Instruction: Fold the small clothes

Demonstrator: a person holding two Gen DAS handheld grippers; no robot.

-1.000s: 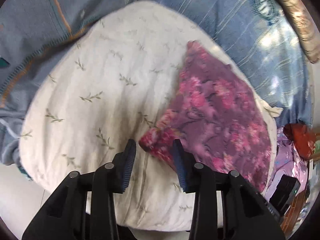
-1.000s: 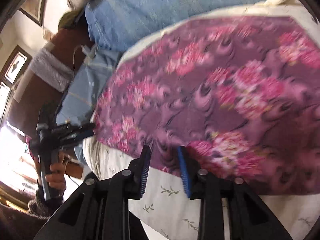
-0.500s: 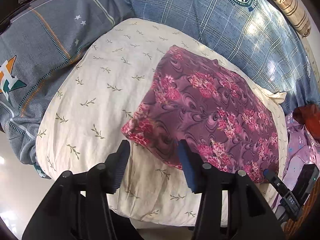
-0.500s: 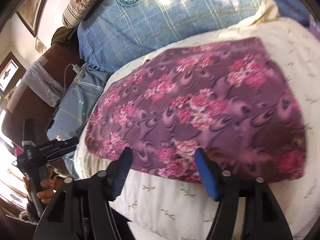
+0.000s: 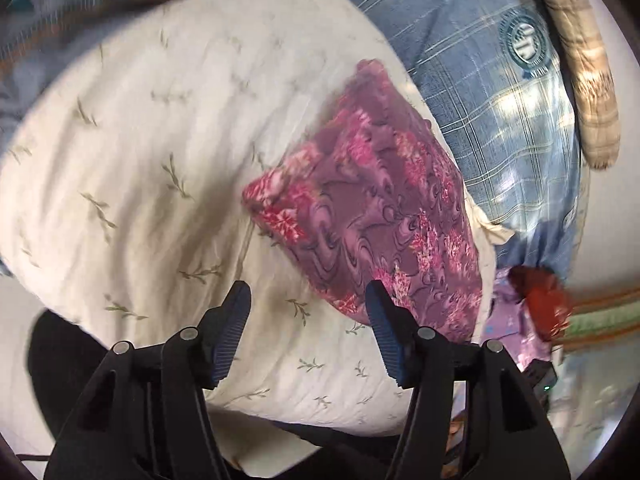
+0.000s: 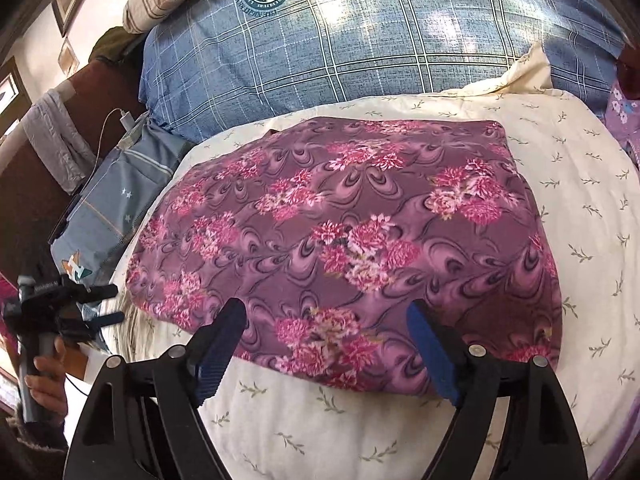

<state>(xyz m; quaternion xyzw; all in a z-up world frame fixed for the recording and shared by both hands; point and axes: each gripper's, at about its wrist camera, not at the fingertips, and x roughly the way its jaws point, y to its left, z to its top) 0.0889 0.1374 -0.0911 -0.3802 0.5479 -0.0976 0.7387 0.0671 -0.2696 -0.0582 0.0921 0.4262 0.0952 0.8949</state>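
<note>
A purple cloth with pink flowers lies folded flat in a rough rectangle on a cream leaf-print pillow. In the left wrist view the cloth sits on the right half of the pillow. My right gripper is open and empty, hovering just above the cloth's near edge. My left gripper is open and empty, above the pillow by the cloth's near corner. The left gripper also shows at the far left of the right wrist view, held in a hand.
A blue plaid pillow with a round crest lies behind the cream one. A grey-blue pillow lies to its left. A striped bolster and a red item lie at the right. A lilac floral fabric is at the right edge.
Both grippers opened and let go of the cloth's near edge, then drew back. The cloth settled flat on the pillow. The left wrist view swung and is blurred.
</note>
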